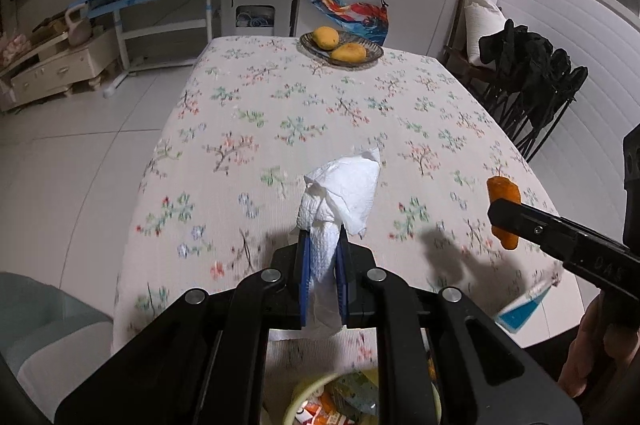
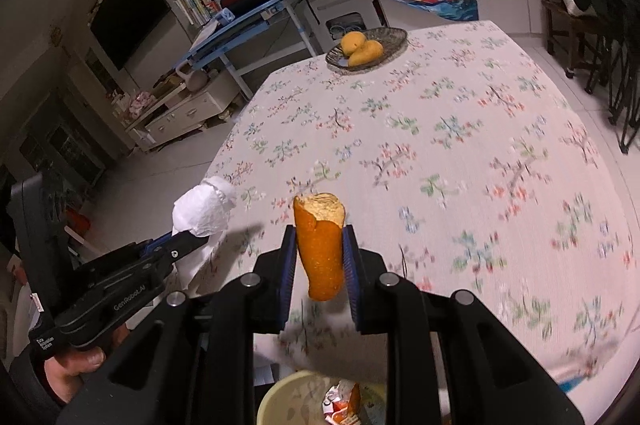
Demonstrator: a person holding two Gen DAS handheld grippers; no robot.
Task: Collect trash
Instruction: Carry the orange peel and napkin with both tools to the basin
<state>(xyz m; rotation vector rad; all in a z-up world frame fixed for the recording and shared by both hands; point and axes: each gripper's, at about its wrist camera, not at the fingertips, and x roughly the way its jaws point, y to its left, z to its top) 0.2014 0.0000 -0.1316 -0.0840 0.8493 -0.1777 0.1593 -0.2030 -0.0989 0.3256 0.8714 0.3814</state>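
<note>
Here the left gripper had its jaws clamped on a crumpled tissue; the right gripper gripped an orange peel. Both hung above the desk, just short of the bin. Risk: releasing early would drop trash beside the bin. The bin's rim was mostly hidden behind the jaws.

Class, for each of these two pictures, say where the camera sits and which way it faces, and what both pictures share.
Left wrist: sits on the left claw, faces down the table; claw grips a white tissue; right claw enters at right.
Right wrist: sits on the right claw, same direction; grips orange peel; left claw and a hand at left.
Shared: mango plate, bin.
</note>
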